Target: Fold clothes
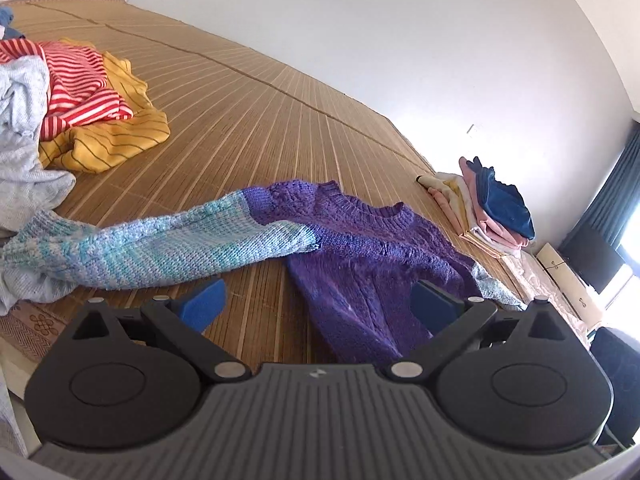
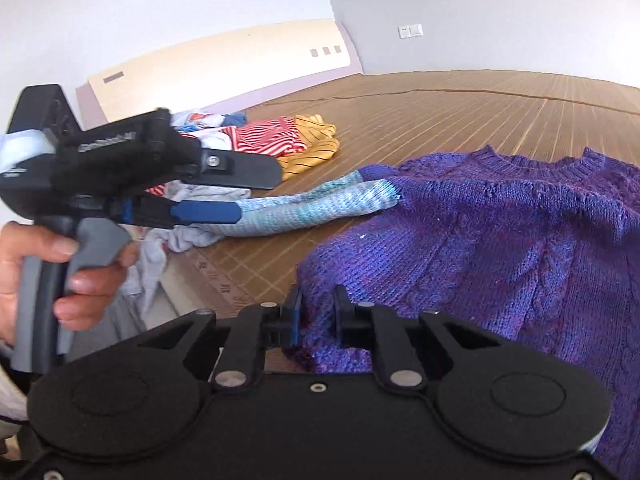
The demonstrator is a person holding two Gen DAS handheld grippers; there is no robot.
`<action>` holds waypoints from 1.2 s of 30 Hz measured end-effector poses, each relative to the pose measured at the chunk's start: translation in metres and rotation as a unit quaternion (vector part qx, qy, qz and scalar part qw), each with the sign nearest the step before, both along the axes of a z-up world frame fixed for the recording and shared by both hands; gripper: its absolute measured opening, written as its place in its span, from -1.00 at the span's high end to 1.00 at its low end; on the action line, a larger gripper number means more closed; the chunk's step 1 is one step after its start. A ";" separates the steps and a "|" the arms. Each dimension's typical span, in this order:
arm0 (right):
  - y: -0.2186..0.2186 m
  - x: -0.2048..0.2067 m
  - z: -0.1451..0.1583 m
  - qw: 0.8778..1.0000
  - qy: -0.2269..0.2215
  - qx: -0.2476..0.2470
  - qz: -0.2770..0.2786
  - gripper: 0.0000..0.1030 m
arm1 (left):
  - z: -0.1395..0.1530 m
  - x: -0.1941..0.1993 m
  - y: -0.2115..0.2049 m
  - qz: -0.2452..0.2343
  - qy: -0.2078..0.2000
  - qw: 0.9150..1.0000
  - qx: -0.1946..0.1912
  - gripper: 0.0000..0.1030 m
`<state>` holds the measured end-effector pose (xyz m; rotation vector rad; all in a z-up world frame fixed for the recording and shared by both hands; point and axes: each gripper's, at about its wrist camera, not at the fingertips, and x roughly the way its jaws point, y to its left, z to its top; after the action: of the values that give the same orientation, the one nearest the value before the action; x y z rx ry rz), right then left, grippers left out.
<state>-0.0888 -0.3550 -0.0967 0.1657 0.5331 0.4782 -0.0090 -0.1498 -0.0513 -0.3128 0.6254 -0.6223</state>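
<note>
Sweater spread on bamboo mat, pale sleeve trailing leftward. Right gripper clamped on purple hem, jaws narrow. Left gripper wide, empty, just short of sleeve and nearer it; probably next to take that sleeve.
</note>
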 end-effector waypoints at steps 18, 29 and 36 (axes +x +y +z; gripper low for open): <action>-0.160 0.003 0.069 0.982 -0.001 -0.062 -0.181 -0.48 | 0.034 0.055 -0.088 -0.042 0.001 0.999 0.032 -0.96; -0.355 -0.012 0.004 0.899 0.122 0.081 -0.413 -0.50 | -0.030 0.071 -0.152 -0.105 0.031 0.990 0.090 -0.96; -0.398 -0.029 -0.015 0.854 0.141 0.176 -0.469 -0.51 | -0.037 0.063 -0.151 -0.115 0.014 0.988 0.097 -0.96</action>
<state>-0.1178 -0.7526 -0.1116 0.8159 0.5775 -0.4270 0.0544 -0.3012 -0.0882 -0.0672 0.7504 -0.7726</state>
